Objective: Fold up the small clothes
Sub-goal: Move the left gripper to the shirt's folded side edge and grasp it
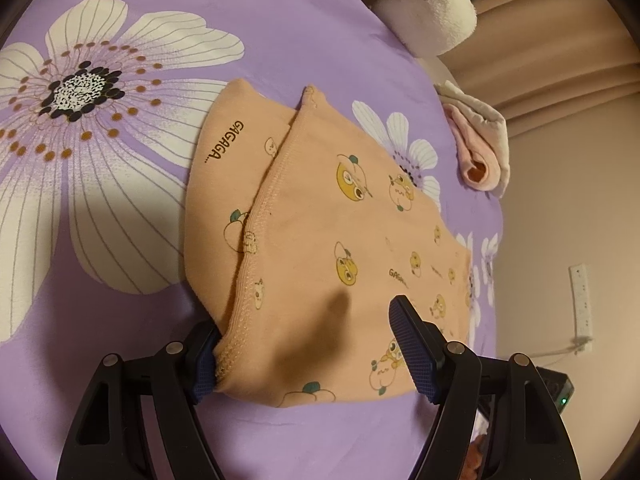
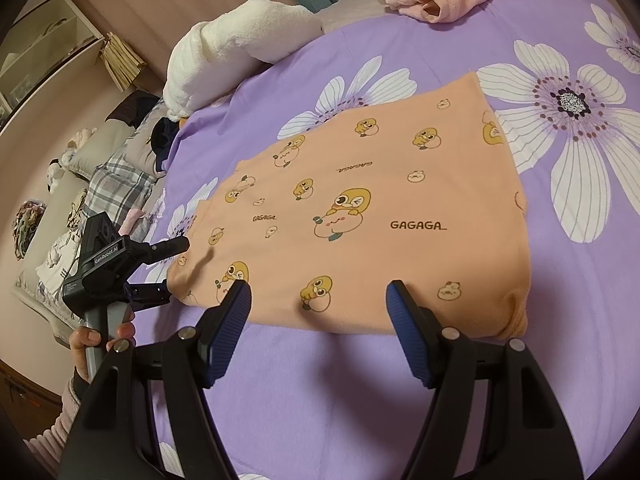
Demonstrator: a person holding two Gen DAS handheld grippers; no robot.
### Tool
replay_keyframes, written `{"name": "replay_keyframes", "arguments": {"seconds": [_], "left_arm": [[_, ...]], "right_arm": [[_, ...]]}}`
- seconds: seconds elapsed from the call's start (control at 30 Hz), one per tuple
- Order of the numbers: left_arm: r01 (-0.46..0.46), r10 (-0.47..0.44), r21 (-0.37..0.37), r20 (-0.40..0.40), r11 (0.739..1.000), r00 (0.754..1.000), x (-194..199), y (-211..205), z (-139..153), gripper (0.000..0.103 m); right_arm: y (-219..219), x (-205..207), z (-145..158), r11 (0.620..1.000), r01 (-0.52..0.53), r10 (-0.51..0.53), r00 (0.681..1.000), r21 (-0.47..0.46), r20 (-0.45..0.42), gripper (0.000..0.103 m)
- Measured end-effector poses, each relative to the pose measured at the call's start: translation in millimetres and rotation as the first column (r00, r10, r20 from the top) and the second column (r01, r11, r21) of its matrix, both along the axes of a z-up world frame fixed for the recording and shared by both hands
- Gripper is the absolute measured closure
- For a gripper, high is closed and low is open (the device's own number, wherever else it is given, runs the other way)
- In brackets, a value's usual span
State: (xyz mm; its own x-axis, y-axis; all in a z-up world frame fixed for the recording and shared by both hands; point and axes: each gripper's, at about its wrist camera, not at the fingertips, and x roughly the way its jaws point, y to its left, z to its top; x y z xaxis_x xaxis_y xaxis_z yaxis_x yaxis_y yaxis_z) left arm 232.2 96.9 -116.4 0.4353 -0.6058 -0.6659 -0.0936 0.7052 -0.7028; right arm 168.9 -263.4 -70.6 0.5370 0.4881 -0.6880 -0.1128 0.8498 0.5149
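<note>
Peach garment (image 1: 344, 240) between left gripper (image 1: 308, 350) fingers (image 1: 412, 344).

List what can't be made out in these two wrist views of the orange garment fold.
- Left wrist view: the left finger of the left gripper is partly under the orange garment; whether the wide-open jaws pinch any cloth can't be told.
- Both views: the garment's underside and folded-under layers, hidden by its top layer.
- Right wrist view: the right gripper covers the garment's near hem.
- Right wrist view: clutter beyond the bed, too small.
</note>
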Motion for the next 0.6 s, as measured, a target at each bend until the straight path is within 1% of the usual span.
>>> {"name": "replay_keyframes", "arguments": {"seconds": [0.27,0.5,0.6], "left_arm": [[0.006,-0.006,-0.012,0.001,1.000,1.000,-1,2,-1,0.029],[-0.001,0.000,-0.075,-0.012,0.997,1.000,1,9,-4,0.029],[-0.001,0.000,-0.083,-0.013,0.997,1.000,0,10,-4,0.029]], "right_arm": [[-1,0,-1,1.000,0.001,-0.001,1.000,-0.004,0.001,0.032],[-1,1,5,1.000,-0.007,0.007,1.000,0.003,0.016,0.032],[-3,2,4,1.000,-0.006,0.006,1.000,0.005,0.014,0.032]]}}
